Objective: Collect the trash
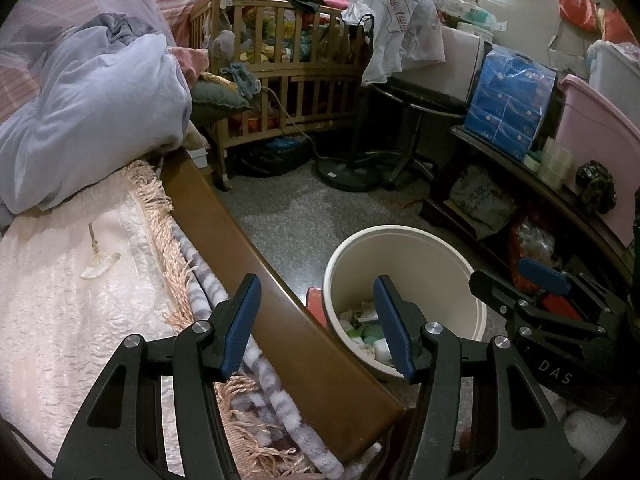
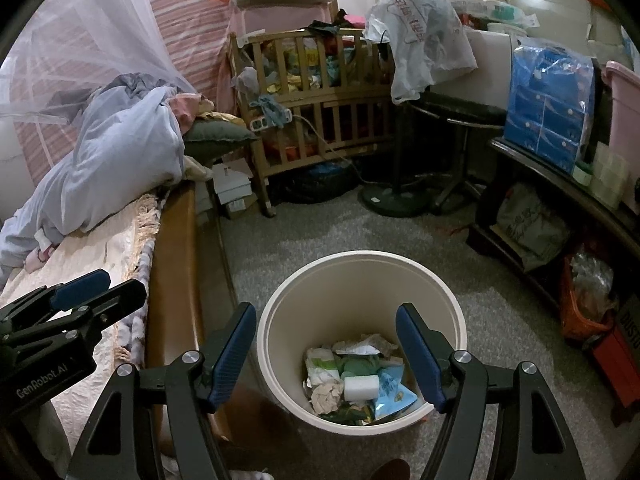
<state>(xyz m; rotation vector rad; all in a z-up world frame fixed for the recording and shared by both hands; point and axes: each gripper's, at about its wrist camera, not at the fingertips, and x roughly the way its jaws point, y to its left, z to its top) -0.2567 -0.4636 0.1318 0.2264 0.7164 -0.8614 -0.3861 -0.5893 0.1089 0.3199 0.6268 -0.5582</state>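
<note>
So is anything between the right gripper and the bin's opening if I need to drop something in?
Nothing visible. The right gripper is open and empty above the cream bin, whose mouth is uncovered, with trash at the bottom. The left gripper is off to the side over the bed edge.

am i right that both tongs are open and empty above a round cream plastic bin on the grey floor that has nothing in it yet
Not quite: the round cream plastic bin already holds crumpled paper and wrappers, as the right wrist view shows. The rest stands: the left tongs and right tongs are open and empty, and the bin sits on the grey floor.
</note>
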